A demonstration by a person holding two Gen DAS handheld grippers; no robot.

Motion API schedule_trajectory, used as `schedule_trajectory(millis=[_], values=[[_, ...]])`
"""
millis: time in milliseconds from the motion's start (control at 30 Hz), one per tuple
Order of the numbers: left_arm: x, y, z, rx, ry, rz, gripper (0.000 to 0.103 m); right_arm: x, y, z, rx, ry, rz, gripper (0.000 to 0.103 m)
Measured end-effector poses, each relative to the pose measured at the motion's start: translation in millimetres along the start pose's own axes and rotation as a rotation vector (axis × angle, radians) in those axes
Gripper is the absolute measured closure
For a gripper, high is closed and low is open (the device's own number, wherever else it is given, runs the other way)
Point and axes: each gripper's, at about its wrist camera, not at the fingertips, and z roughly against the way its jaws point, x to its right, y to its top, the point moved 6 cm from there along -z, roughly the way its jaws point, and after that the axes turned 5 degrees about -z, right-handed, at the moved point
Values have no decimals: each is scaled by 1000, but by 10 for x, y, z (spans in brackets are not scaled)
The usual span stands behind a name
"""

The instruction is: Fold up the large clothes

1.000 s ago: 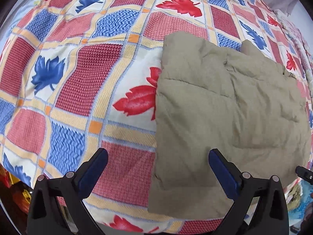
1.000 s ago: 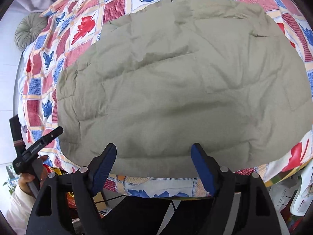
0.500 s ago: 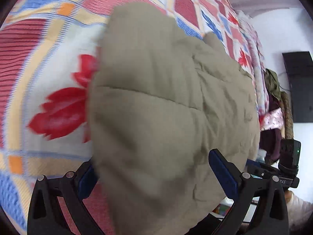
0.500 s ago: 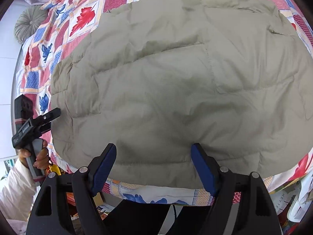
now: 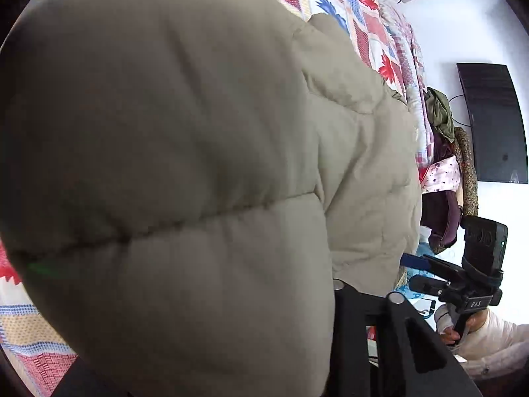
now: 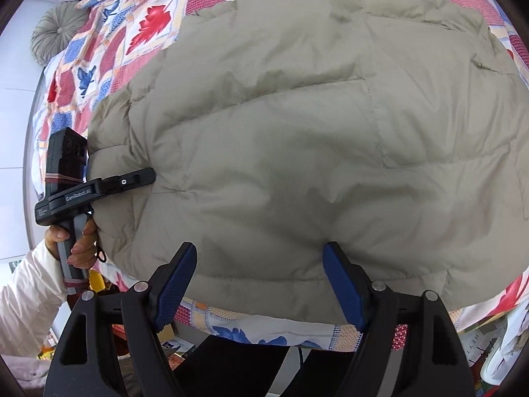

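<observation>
white wall (image 5: 439, 26) carries a dark screen (image 5: 492, 122); bed (image 6: 109, 53) under patterned cover; round cushion (image 6: 56, 31) at its edge.

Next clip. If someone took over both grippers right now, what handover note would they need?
Left gripper: jaws closing on the near left edge of the khaki quilted puffer jacket, padding bulging between them; whether the pads press yet cannot be seen.
Right gripper: jaws open, hovering over the jacket's near hem, holding nothing.
Jacket: lies flat on the red, blue and white leaf-patterned bedspread, near the bed's front edge, already folded into a rough rectangle.
Done: jacket laid out, left edge reached.
Left: secure the left grip, take the hem with the right, probably fold it over again.
</observation>
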Motion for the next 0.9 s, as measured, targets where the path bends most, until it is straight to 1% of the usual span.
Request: schedule_trajectory(millis=[33,67,133,200,233,267,300,333,367,433,500,533,633,700,767,900], values=[[34,5,21,2,0,2,74,-13,19,28,7,5,11,22],[86,7,55,7,-5,6,75,-16,48,68,24,4,22,22],[209,12,156,21,-14,2,76,17,138,178,97,-15,27,22],[399,21,273,38,-18,-18,76,93,236,256,173,-35,5,52],[512,26,335,48,-23,-28,76,152,292,242,188,-40,-19,78],[609,22,381,58,-24,-35,76,205,342,206,197,-34,-46,83],[758,29,452,75,-18,-44,76,242,394,160,213,-8,-66,86],[900,34,509,87,-15,-53,76,261,445,101,221,18,-76,92],[1018,45,562,97,-14,-62,76,273,503,30,227,36,-83,92],[1394,67,636,115,-23,-98,76,290,599,-103,228,78,-92,92],[1732,111,609,113,-26,-134,76,341,701,-243,217,150,-131,92],[1927,137,560,107,-22,-152,76,382,737,-297,209,191,-160,93],[2363,258,363,92,15,-154,76,530,783,-455,180,314,-251,97],[2648,323,204,82,29,-174,76,611,796,-528,161,373,-285,98],[2927,393,-12,62,46,-215,76,629,776,-569,153,404,-293,99],[3215,489,-296,24,116,-265,76,679,774,-586,127,447,-309,101]])
